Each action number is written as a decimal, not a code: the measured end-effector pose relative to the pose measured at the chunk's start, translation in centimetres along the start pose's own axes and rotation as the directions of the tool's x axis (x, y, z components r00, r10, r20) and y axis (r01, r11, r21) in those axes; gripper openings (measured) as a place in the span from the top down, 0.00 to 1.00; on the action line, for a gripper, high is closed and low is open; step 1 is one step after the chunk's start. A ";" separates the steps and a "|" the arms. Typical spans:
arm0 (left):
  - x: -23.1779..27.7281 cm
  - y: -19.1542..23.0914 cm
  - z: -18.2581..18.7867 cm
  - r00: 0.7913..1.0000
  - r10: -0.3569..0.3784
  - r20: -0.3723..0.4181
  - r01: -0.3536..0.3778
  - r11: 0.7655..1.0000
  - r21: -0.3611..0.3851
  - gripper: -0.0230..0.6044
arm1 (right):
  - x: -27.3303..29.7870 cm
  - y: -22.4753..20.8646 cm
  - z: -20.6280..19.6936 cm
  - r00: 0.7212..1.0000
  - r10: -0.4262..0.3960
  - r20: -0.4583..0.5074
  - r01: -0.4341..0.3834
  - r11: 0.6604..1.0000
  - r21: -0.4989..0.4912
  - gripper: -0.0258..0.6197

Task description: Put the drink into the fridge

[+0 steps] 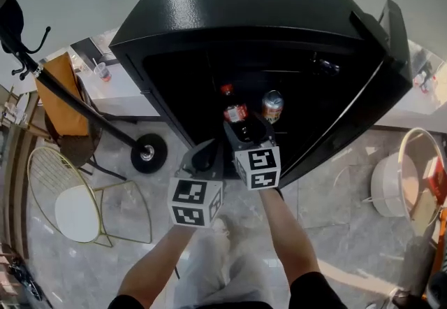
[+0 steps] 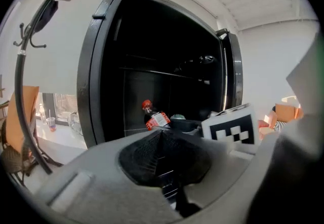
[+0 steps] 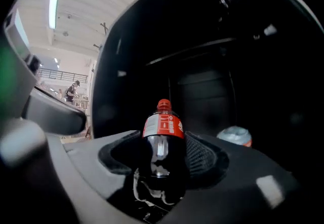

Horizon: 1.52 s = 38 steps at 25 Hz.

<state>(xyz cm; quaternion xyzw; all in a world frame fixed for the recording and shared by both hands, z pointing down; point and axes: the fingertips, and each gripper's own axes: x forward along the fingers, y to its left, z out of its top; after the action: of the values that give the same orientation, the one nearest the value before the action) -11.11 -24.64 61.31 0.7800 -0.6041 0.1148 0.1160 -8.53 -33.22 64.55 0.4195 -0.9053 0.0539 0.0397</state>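
We start with the black fridge (image 1: 244, 0), which fills the upper middle of the head view. Its door (image 1: 391, 42) is swung wide to the right, so the dark interior is open to both arms and neither hand needs to hold it.

The right gripper (image 1: 243, 134) reaches into that opening. It is clamped on the lower body of the cola bottle (image 3: 162, 137), a pad on each side. Gripping low leaves the red cap and label clear and keeps the neck up for standing the bottle down. The bottle is already inside the cabinet and leans slightly. We judge that it is carried rather than parked, but its base is hidden behind the jaws, so we cannot say whether it touches a shelf.

The left gripper (image 1: 202, 155) hangs just beside the right one at the fridge's lower edge. Its jaws are pressed together with nothing between them; it looks like the idle hand, kept out of the way.

A drink can (image 1: 272, 106) stands just right of the bottle, apart from it. That probably explains why the bottle goes to its left.
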 end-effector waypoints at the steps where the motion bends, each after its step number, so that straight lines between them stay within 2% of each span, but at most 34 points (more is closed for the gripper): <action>1: 0.4 0.4 -0.8 1.000 0.001 -0.005 -0.001 1.000 -0.006 0.96 | 1.5 -0.4 -1.3 1.000 -0.007 -0.014 0.007 1.000 0.012 0.54; 6: 2.5 2.6 -3.2 1.000 0.011 -0.009 -0.011 1.000 0.000 0.96 | 6.0 -1.6 -5.3 0.999 -0.034 -0.001 0.034 0.998 0.044 0.54; 19: 5.1 3.6 -3.3 0.999 -0.002 0.038 0.002 1.000 -0.010 0.96 | 8.8 -1.2 -5.0 0.999 -0.037 0.019 0.039 0.995 -0.093 0.54; 22: 5.0 4.2 -3.4 0.999 0.000 0.032 0.000 1.000 -0.022 0.96 | 9.6 -1.3 -5.4 0.998 -0.049 -0.033 0.047 0.996 -0.077 0.55; 24: 4.8 4.5 -3.3 0.999 0.002 0.032 -0.001 1.000 -0.030 0.96 | 9.8 -1.3 -5.3 0.998 -0.054 -0.033 0.052 0.997 -0.062 0.59; 38: 3.1 4.5 -2.3 1.000 0.013 0.002 -0.013 0.998 -0.054 0.96 | 8.7 -0.5 -4.1 0.996 -0.051 -0.070 0.048 0.998 -0.040 0.59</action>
<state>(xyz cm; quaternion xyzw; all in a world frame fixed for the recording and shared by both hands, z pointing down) -14.80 -27.86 64.66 0.7729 -0.6120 0.0983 0.1354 -13.62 -39.62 69.65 0.4390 -0.8934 0.0503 0.0811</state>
